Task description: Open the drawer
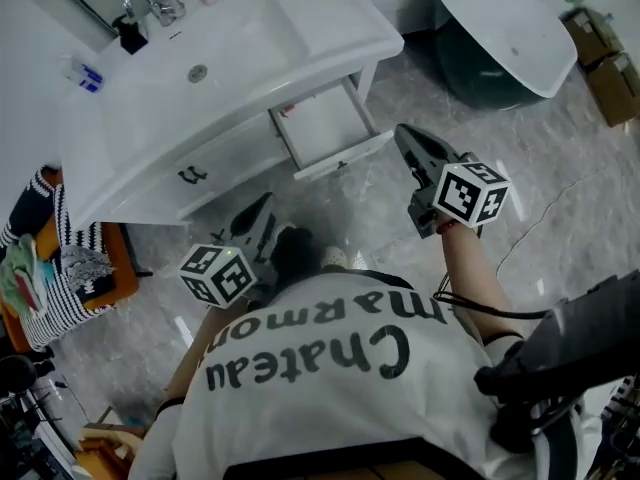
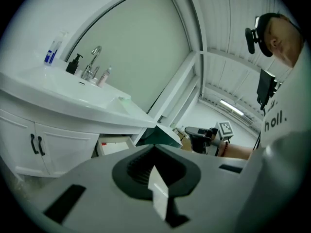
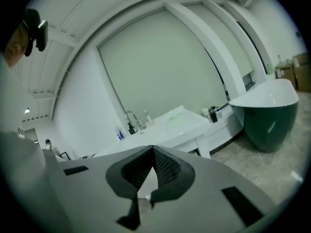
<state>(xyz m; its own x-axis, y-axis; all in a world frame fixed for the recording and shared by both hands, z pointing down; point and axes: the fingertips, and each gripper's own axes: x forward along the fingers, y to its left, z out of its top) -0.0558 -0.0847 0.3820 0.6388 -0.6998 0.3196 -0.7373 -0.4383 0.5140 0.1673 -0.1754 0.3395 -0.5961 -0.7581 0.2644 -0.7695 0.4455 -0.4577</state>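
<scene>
The white vanity's drawer (image 1: 325, 123) stands pulled out under the basin, its front panel (image 1: 345, 155) facing me; it also shows in the left gripper view as the drawer (image 2: 114, 144). My right gripper (image 1: 405, 133) hovers just right of the drawer front, raised, jaws shut on nothing; my right gripper (image 3: 153, 148) points across the room over the vanity (image 3: 170, 125). My left gripper (image 1: 262, 206) hangs lower, in front of the cabinet doors, jaws shut and empty. My left gripper (image 2: 155, 148) points past the drawer.
Cabinet doors with black handles (image 1: 192, 175) are left of the drawer. A faucet (image 1: 150, 3) and bottles stand on the basin. A green-and-white bathtub (image 1: 495, 28) is at the right, cardboard boxes (image 1: 605, 68) beyond it. A striped cloth on an orange seat (image 1: 60, 268) lies left.
</scene>
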